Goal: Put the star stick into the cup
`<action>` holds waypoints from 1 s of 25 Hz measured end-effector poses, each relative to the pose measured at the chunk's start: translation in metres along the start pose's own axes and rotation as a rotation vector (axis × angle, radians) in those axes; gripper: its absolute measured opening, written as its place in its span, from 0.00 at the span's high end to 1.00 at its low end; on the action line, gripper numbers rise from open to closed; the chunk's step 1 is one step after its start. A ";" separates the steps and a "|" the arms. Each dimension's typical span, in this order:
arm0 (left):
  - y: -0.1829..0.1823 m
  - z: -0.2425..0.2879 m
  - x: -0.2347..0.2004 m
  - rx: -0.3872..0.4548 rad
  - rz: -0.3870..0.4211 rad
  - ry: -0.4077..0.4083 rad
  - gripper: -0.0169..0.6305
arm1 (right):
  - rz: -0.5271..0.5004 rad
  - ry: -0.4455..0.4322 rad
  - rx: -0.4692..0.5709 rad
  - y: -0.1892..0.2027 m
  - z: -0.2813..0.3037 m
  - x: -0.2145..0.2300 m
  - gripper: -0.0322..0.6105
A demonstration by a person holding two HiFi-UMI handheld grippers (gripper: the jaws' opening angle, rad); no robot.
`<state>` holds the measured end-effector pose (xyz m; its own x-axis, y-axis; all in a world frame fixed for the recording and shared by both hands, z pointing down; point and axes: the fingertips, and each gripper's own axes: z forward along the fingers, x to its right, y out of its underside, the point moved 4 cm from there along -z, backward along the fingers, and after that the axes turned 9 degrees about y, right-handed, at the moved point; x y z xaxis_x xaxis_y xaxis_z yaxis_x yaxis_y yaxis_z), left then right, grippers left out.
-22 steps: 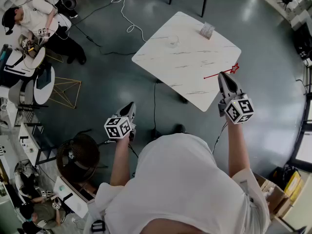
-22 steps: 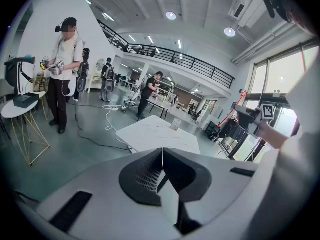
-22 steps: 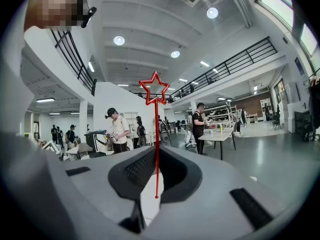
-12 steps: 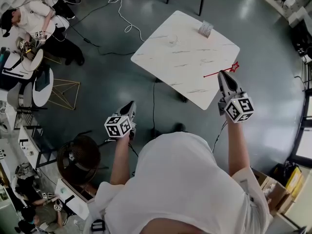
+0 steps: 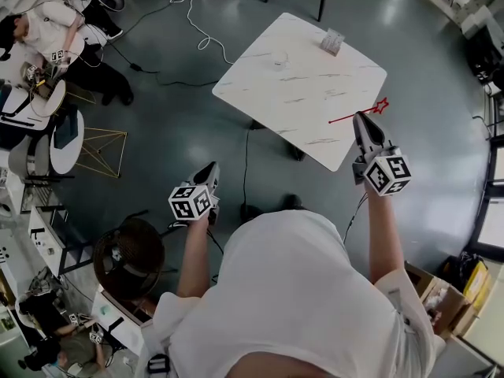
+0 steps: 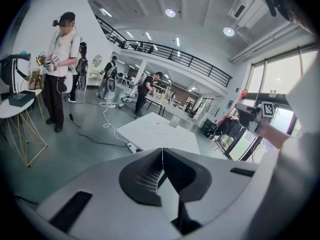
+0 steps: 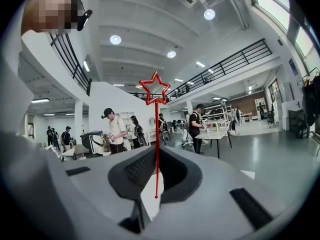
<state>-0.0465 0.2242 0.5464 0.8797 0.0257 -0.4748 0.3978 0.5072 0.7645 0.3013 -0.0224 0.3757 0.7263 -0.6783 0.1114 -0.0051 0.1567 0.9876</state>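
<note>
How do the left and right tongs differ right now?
The right tongs are shut on the star stick; the left tongs are shut on nothing. The right tongs reach the table edge; the left tongs hang over the floor, off the table. Both are closed.
</note>
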 end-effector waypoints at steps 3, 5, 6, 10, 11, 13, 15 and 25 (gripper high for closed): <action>0.006 -0.008 -0.008 -0.005 -0.007 0.009 0.95 | -0.007 0.009 -0.003 0.001 -0.003 -0.011 0.89; 0.008 -0.013 -0.013 -0.006 -0.008 0.016 0.95 | -0.009 0.013 -0.002 0.001 -0.004 -0.018 0.89; 0.008 -0.015 -0.016 -0.007 -0.008 0.019 0.95 | -0.010 0.013 -0.002 0.001 -0.004 -0.022 0.89; 0.013 -0.024 -0.027 -0.019 0.001 0.024 0.95 | -0.015 0.014 -0.002 0.003 -0.005 -0.039 0.89; 0.015 -0.028 -0.031 -0.025 0.005 0.021 0.95 | -0.015 0.015 -0.003 0.004 -0.005 -0.044 0.89; 0.018 -0.035 -0.039 -0.031 0.010 0.016 0.95 | -0.018 0.014 -0.005 0.006 -0.006 -0.055 0.89; 0.022 -0.042 -0.046 -0.031 0.006 0.012 0.95 | -0.027 0.015 -0.011 0.009 -0.010 -0.064 0.89; 0.024 -0.051 -0.069 -0.066 0.043 -0.028 0.95 | -0.033 0.009 -0.049 0.015 -0.002 -0.082 0.89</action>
<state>-0.1105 0.2789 0.5750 0.9029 0.0255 -0.4291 0.3422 0.5616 0.7533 0.2432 0.0368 0.3815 0.7314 -0.6776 0.0773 0.0524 0.1688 0.9842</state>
